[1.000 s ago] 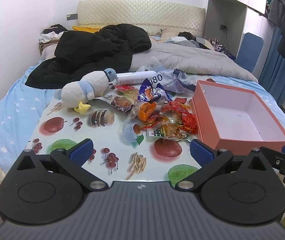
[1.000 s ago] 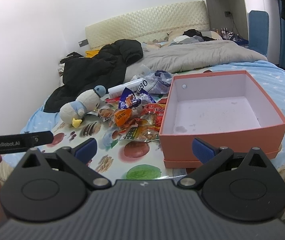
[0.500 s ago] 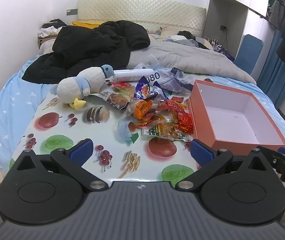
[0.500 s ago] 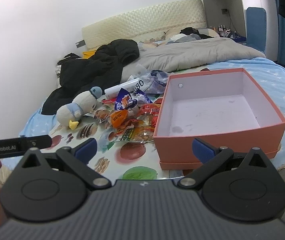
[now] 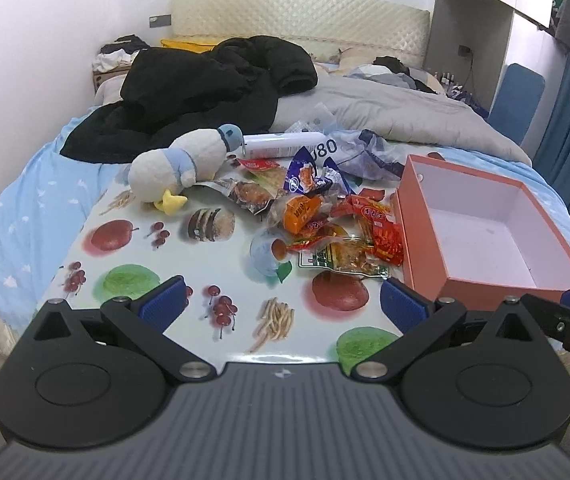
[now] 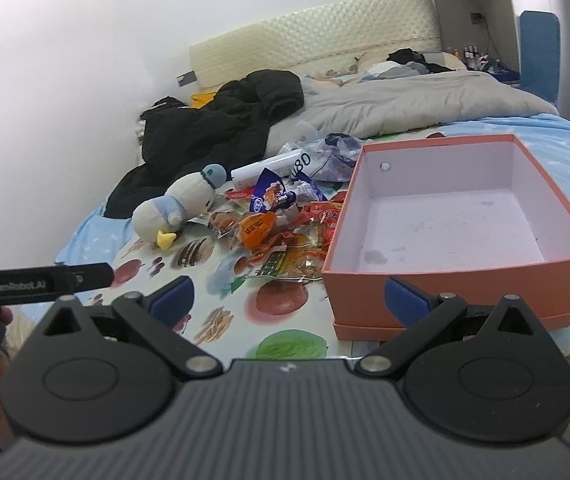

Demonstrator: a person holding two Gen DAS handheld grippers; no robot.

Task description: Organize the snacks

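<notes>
A pile of snack packets [image 5: 325, 224] in orange, red, blue and clear wrappers lies mid-mat on a fruit-print mat [image 5: 133, 252]; it also shows in the right wrist view [image 6: 281, 236]. An open salmon box [image 5: 481, 232] with a white, empty inside sits right of the pile, seen also in the right wrist view [image 6: 445, 224]. My left gripper [image 5: 281, 304] is open and empty, near the mat's front edge. My right gripper [image 6: 289, 300] is open and empty, in front of the box's near left corner.
A white plush duck [image 5: 181, 164] lies at the mat's far left beside a white tube [image 5: 281, 146] and crumpled plastic bags [image 5: 369, 152]. A black jacket [image 5: 213, 92] and grey duvet [image 5: 397, 116] cover the bed behind. A blue chair [image 5: 517, 100] stands far right.
Both grippers have risen and drawn back a little, so more of the mat's near edge and the box's inside shows. Nothing on the mat has moved.
</notes>
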